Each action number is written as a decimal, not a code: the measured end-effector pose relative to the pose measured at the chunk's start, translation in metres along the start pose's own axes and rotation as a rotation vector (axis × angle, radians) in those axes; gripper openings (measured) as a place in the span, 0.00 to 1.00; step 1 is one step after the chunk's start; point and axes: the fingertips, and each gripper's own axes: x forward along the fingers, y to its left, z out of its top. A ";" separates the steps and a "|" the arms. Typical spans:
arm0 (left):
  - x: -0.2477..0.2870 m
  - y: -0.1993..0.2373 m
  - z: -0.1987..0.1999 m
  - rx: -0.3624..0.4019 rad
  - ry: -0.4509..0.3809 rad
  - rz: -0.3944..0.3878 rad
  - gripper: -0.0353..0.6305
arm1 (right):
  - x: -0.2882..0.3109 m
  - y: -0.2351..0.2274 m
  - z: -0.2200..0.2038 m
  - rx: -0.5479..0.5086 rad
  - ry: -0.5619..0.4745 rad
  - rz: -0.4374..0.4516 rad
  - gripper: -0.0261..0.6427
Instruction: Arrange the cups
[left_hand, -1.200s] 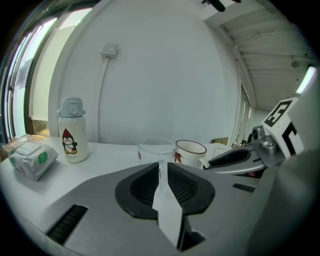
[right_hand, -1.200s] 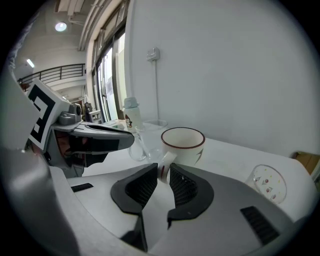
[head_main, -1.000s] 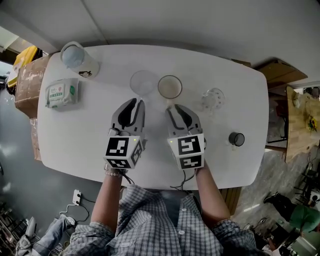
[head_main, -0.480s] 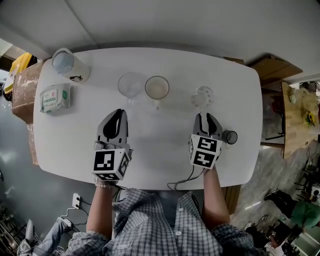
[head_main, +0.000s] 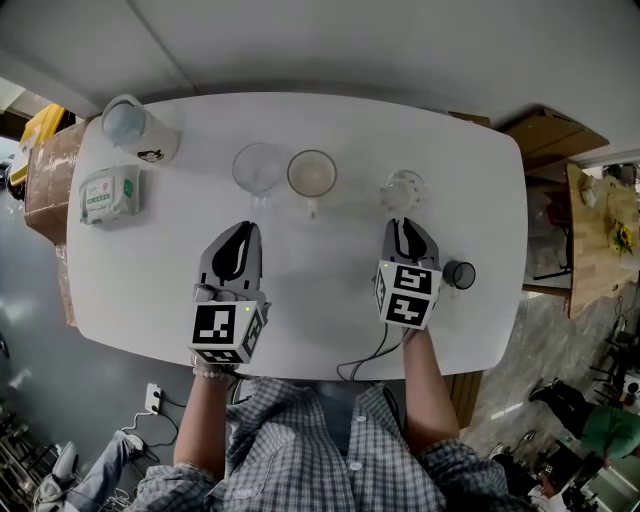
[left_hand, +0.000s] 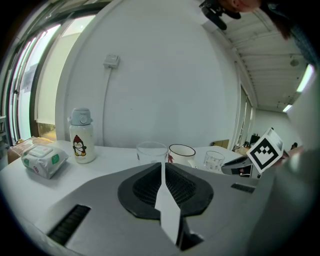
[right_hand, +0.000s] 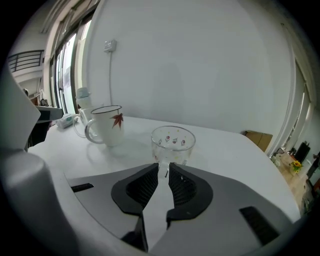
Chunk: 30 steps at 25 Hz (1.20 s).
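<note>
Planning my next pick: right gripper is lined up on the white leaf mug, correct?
No: the right gripper is lined up on the patterned glass; the white leaf mug stands left of it. The right gripper view shows it.

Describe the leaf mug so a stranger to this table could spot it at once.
On the white table, find the row of three cups. The mug is the middle one, between a plain clear cup and a small patterned glass. It alone is opaque white, with a red maple leaf on its side.
</note>
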 end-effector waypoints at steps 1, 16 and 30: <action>0.000 0.000 0.000 0.000 0.001 -0.001 0.10 | 0.000 0.002 0.000 0.007 -0.001 0.008 0.15; -0.001 0.004 -0.003 -0.018 0.010 0.014 0.10 | 0.011 0.056 0.016 0.042 -0.017 0.091 0.13; 0.000 0.001 -0.003 -0.021 0.012 -0.014 0.10 | 0.013 0.079 0.024 0.025 -0.032 0.131 0.18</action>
